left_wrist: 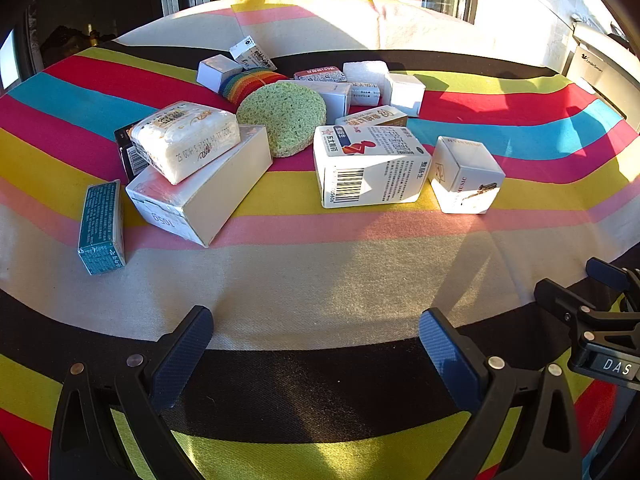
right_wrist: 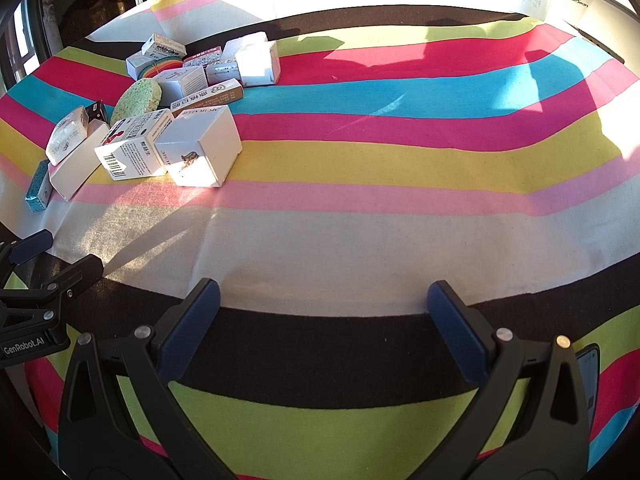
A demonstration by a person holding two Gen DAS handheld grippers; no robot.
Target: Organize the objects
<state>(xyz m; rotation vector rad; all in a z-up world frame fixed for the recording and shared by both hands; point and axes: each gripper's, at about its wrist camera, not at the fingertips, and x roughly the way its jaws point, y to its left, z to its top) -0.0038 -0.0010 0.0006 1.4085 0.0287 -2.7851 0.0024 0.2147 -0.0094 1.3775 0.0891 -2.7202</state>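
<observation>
A pile of small boxes lies on a striped cloth (left_wrist: 320, 280). In the left wrist view I see a teal box (left_wrist: 101, 229), a long white box (left_wrist: 200, 188) with a wrapped tissue pack (left_wrist: 186, 140) on top, a green round sponge (left_wrist: 284, 117), a white medicine carton (left_wrist: 368, 164) and a white cube box (left_wrist: 466, 176). My left gripper (left_wrist: 316, 334) is open and empty, well short of the pile. My right gripper (right_wrist: 322, 304) is open and empty; the pile lies to its far left, with the cube box (right_wrist: 200, 146) nearest.
Several more small boxes and a rainbow-coloured roll (left_wrist: 248, 82) sit at the back of the pile. A white appliance (right_wrist: 588, 4) stands at the far right. A phone (right_wrist: 588, 384) lies beside my right gripper. The cloth's right half (right_wrist: 440, 120) holds no objects.
</observation>
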